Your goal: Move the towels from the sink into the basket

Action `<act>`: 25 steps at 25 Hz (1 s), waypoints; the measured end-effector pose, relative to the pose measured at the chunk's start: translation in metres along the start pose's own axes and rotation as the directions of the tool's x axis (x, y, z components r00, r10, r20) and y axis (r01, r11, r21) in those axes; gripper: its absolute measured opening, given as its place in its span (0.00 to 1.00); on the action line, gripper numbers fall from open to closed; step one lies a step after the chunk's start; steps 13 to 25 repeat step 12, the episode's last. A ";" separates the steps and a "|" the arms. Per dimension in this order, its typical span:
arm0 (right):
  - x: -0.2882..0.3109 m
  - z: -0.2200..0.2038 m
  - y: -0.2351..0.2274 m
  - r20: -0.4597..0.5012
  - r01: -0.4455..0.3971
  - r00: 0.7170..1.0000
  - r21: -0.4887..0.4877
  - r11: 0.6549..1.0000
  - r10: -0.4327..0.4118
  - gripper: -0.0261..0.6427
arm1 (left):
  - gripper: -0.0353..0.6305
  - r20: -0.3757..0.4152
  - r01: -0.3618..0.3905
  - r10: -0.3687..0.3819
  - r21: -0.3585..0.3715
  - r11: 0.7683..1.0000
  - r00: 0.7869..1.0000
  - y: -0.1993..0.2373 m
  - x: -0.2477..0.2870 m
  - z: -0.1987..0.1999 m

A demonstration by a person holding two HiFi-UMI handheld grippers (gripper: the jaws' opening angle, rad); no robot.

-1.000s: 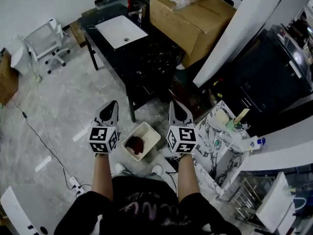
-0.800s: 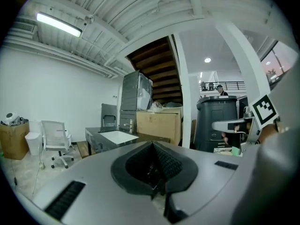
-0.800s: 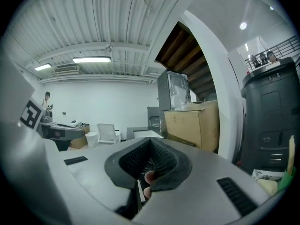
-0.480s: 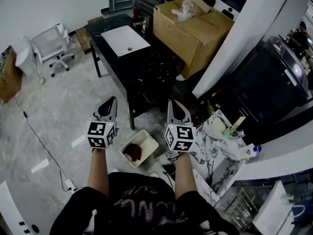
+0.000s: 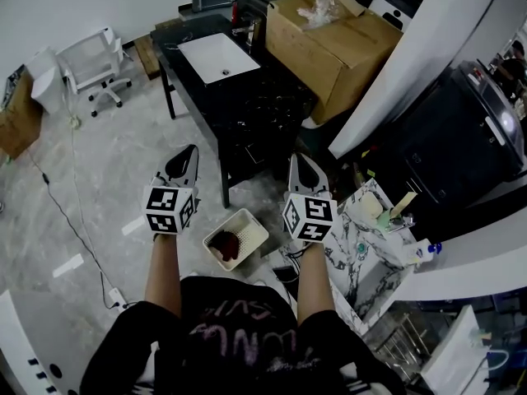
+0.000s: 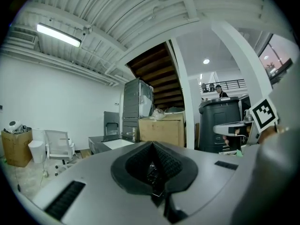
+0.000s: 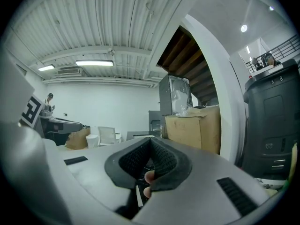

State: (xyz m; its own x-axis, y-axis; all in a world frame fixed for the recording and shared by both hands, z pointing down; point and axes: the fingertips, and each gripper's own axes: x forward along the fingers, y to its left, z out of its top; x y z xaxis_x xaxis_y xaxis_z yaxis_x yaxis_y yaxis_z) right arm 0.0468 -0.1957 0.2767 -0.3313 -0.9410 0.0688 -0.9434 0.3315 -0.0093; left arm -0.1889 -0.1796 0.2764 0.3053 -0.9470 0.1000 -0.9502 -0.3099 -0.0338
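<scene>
A cream plastic basket (image 5: pixel 256 229) stands on the floor between my two arms, with a dark red towel (image 5: pixel 224 243) bunched inside it. The white sink (image 5: pixel 218 57) is set in a black table (image 5: pixel 247 109) farther ahead; no towel shows in it. My left gripper (image 5: pixel 186 161) and right gripper (image 5: pixel 303 168) are held side by side above the floor, pointing level toward the table. Both are shut and empty. In the left gripper view the left gripper's (image 6: pixel 152 145) jaws meet with the sink (image 6: pixel 115 144) beyond; in the right gripper view the right gripper (image 7: pixel 150 140) is likewise shut.
A large cardboard box (image 5: pixel 342 44) stands behind the table at the right. A white pillar (image 5: pixel 412 56) and a dark bin (image 5: pixel 461 130) are to the right. A marble-topped stand (image 5: pixel 362 245) with small items is near my right arm. A white chair (image 5: pixel 92 66) and floor cables (image 5: pixel 70 212) lie left.
Both grippers have risen a little together, still shut and empty. The basket, towel and sink stay where they were.
</scene>
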 end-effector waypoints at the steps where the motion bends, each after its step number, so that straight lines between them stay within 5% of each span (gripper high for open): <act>1: 0.001 0.001 0.000 0.000 0.000 1.000 0.000 1.000 0.000 0.06 | 0.08 0.000 0.003 -0.003 0.001 1.000 1.000 -0.001 0.000 0.001; 25: -0.003 0.003 -0.011 0.006 -0.011 1.000 -0.006 1.000 0.011 0.06 | 0.08 0.005 -0.003 0.003 0.025 1.000 1.000 -0.016 0.001 0.008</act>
